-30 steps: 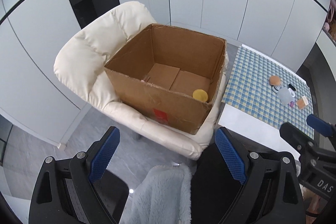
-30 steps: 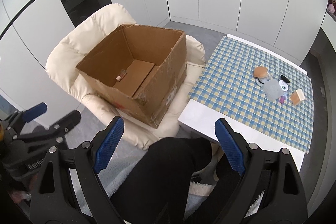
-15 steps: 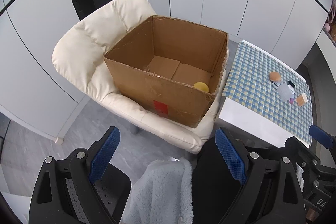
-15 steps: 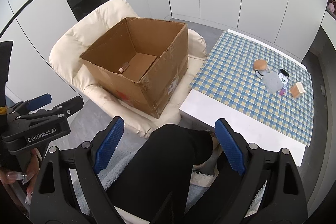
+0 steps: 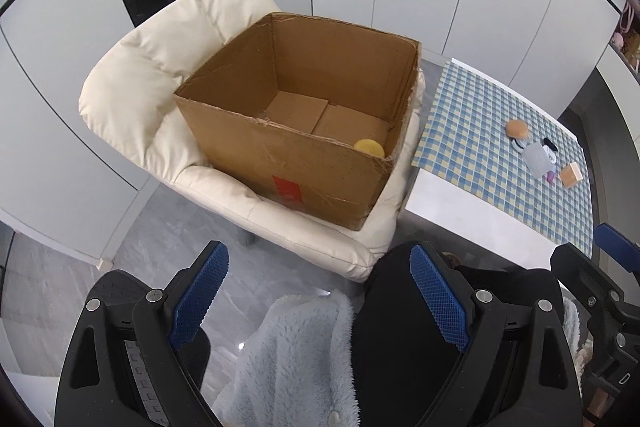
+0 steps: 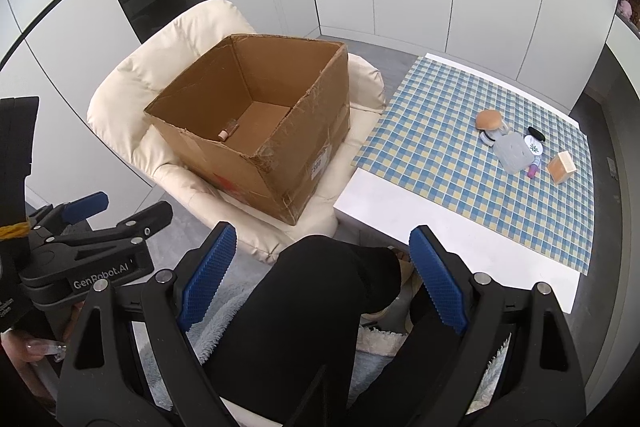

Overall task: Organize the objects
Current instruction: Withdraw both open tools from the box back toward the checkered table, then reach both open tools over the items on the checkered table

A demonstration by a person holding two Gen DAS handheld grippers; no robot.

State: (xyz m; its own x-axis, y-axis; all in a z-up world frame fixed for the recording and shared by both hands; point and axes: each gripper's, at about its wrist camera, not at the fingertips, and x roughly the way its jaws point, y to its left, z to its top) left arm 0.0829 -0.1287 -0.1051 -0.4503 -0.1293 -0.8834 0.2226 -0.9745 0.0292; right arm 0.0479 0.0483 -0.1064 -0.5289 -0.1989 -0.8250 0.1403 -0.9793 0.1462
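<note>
Items (image 6: 516,147): clustered on checked cloth (image 6: 440,163), far table side — likely light, small; pinch each across its width.
Box (image 5: 296,131): on cream chair (image 5: 132,87) — yellow disc (image 5: 369,148) inside.
Left gripper (image 5: 316,291): spread, empty.
Right gripper (image 6: 320,267): spread, empty.

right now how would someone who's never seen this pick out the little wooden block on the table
Find the white table beside the armchair, with its blue checked cloth. At the cloth's far right a small cluster of things lies around a grey pouch. The wooden block is at the cluster's right edge, the only tan, square-cornered piece there, unlike the round bun on the left.
</note>
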